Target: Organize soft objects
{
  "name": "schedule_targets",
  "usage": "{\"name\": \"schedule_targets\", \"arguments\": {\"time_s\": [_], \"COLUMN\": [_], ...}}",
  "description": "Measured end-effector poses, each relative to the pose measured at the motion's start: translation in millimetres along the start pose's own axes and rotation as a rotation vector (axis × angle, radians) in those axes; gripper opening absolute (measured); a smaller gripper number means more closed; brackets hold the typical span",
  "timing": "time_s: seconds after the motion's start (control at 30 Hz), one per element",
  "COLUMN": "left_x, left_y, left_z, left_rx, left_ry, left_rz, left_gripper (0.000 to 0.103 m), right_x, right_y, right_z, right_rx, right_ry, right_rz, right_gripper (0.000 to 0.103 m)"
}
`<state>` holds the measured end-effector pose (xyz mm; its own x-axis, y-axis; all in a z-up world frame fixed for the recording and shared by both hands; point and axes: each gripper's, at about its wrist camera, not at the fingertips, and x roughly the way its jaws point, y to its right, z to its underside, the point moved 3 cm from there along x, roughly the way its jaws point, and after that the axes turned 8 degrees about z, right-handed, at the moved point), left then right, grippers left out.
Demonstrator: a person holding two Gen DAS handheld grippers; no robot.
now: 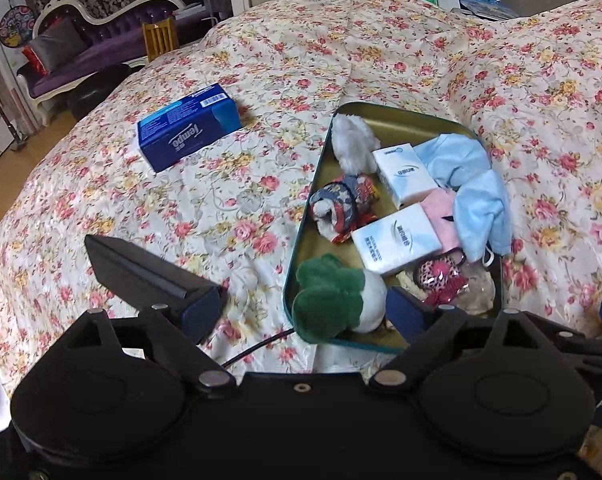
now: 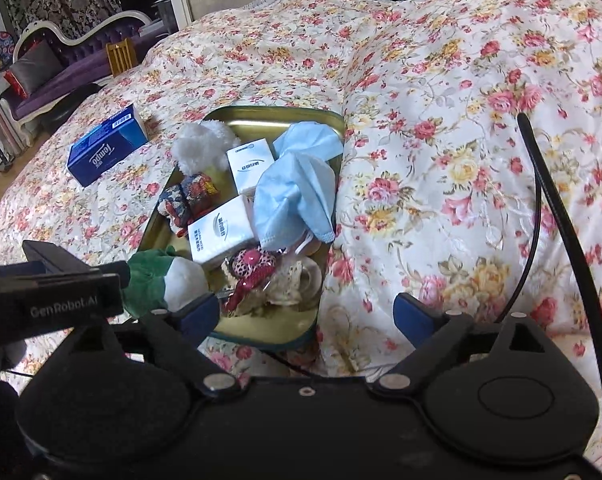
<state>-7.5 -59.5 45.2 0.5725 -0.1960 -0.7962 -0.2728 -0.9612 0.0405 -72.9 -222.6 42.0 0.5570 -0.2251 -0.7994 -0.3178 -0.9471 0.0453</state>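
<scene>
Gold-lined metal tin (image 1: 401,120) of plush toys, crumpled masks, on floral quilt (image 1: 221,208)

The left gripper (image 1: 305,312) hangs over a flowered bedspread (image 1: 229,184), its fingers (image 1: 205,312) spread wide with nothing between them. Just ahead lies a metal tray (image 1: 313,200) holding a green plush toy (image 1: 329,300), a white plush toy (image 1: 353,144), two white tissue packs (image 1: 397,240), and light blue face masks (image 1: 469,184). A blue tissue box (image 1: 189,126) sits apart on the bed, left of the tray.
</scene>
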Motion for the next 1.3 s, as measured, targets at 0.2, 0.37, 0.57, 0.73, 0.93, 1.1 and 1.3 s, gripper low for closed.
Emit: {"name": "schedule_targets", "arguments": {"time_s": [0.2,0.37,0.57,0.73,0.93,1.1,1.3], "left_x": [-2.1,2.9,5.6,6.4,9.0,11.0,14.8], "left_y": [0.0,2.2,-1.3,-1.3,-4.2,-2.5,-1.7], "left_z": [12.2,21.5,31.1,35.1,35.1,36.6,40.4], "left_rx": [0.004,0.023,0.009,0.013,-0.015,-0.009,-0.010], "left_ry": [0.010,-0.018,-0.024,-0.026,-0.034,-0.044,-0.061], "left_rz": [-0.020,-0.037,-0.040,-0.044,-0.015,-0.015,-0.015], "left_gripper": [0.093,0.093,0.093,0.092,0.092,0.092,0.092], "right_x": [-1.9,1.6,10.6,17.6,20.4,18.2,19.5], "right_y": [-2.9,-5.5,-8.3,-7.3,-6.9,-6.8,-7.2], "right_z": [10.3,14.9,18.5,22.2,24.8,24.6,25.7], "right_rx": [-0.014,-0.015,-0.045,-0.044,-0.049,-0.049,-0.051], "right_ry": [0.006,0.000,-0.019,-0.043,-0.057,-0.050,-0.056], "right_rz": [0.012,0.013,0.032,0.043,0.043,0.039,0.032], "right_gripper": [0.095,0.096,0.096,0.096,0.096,0.096,0.096]}}
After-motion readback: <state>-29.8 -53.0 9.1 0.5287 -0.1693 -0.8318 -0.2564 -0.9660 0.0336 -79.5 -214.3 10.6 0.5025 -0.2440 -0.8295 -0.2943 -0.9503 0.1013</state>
